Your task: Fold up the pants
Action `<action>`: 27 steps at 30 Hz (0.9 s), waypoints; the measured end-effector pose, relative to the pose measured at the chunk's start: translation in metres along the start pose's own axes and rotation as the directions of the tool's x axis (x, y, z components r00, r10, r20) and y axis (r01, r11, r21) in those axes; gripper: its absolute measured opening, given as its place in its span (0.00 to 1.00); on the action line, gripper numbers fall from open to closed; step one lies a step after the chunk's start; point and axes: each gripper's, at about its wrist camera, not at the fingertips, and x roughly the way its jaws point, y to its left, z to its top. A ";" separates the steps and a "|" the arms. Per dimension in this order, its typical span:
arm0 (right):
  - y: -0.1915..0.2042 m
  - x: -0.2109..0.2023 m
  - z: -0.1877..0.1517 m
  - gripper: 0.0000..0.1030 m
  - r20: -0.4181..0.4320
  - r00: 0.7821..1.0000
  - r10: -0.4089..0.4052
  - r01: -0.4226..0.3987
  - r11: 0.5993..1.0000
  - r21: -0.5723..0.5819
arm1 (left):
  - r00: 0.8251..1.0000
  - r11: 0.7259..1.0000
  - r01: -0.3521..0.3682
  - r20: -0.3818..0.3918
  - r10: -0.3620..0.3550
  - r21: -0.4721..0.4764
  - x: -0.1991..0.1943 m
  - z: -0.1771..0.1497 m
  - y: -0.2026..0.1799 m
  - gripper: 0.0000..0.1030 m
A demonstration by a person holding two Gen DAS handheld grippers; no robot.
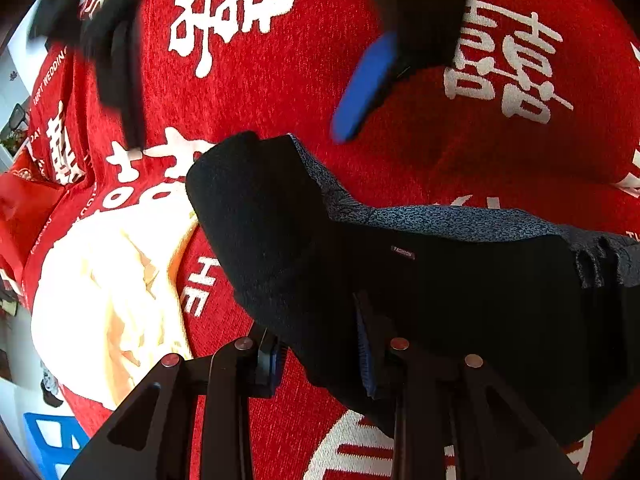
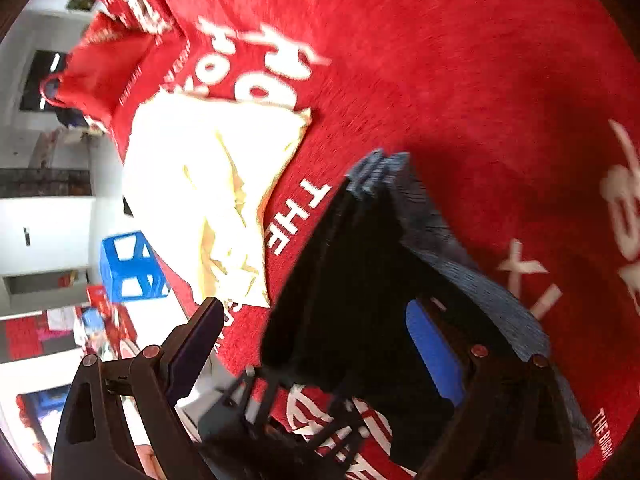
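Dark navy pants lie folded on the red cloth, a blue-speckled inner side and a small "FASHION" tag showing. My left gripper sits at the near edge of the pants, its jaws apart, with fabric lying between the blue pads and over the right one. My right gripper shows blurred at the top of the left wrist view, wide open above the cloth. In the right wrist view the right gripper is wide open over the pants, holding nothing.
A red cloth with white characters covers the surface. A crumpled cream garment lies left of the pants, also in the right wrist view. A blue crate and a red bag stand beyond the edge.
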 end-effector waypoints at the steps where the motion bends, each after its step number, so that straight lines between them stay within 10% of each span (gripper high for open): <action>1: 0.002 0.015 0.008 0.92 -0.051 0.999 -0.009 0.009 1.000 0.001 | 1.000 1.000 -0.001 0.002 0.001 0.002 0.000 -0.001 0.000 0.30; 6: -0.002 0.054 0.021 0.87 -0.182 0.980 -0.076 0.081 0.997 0.018 | 1.000 1.000 -0.002 0.015 0.002 0.010 -0.003 -0.004 -0.003 0.30; 9: -0.012 0.065 0.017 0.35 -0.220 0.973 -0.065 0.072 0.997 0.023 | 1.000 1.000 -0.001 -0.001 0.001 0.011 -0.001 -0.004 -0.003 0.30; 11: -0.014 0.058 0.012 0.21 -0.192 0.980 -0.059 0.063 0.998 0.012 | 1.000 1.000 0.002 0.013 -0.003 0.022 -0.005 -0.003 -0.005 0.30; 20: -0.040 -0.007 -0.031 0.19 0.010 0.997 0.080 -0.080 0.997 0.021 | 0.995 0.996 0.049 0.078 -0.054 0.074 -0.052 0.009 -0.028 0.30; 27: -0.076 -0.069 -0.097 0.19 0.201 0.955 0.219 -0.231 0.972 0.038 | 0.980 0.981 0.150 0.114 -0.163 0.122 -0.109 0.019 -0.060 0.30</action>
